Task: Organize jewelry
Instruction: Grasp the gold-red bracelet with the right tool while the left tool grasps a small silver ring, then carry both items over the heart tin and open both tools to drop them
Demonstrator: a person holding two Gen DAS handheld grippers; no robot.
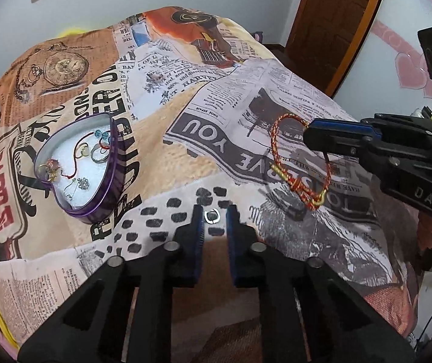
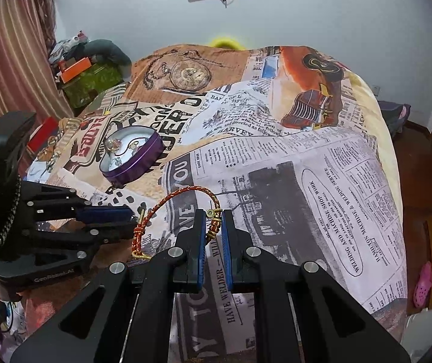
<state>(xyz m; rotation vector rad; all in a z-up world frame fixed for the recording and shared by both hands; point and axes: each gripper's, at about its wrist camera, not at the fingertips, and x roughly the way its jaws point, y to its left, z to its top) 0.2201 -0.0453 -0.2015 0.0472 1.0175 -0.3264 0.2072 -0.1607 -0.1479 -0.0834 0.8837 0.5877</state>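
Newsprint bedspread (image 2: 306,166): right gripper (image 2: 214,227) clamps red-gold bracelet (image 2: 167,201); left gripper (image 1: 213,214), fingers apart, straddles ring (image 1: 211,215).

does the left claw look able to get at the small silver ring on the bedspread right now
Probably yes: the left claw is open with the silver ring lying between its fingertips on the bedspread, nothing covering it.

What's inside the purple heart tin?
The tin holds a white lining, rings, blue beads, a red cord and a chain. Anything under the lining is hidden.
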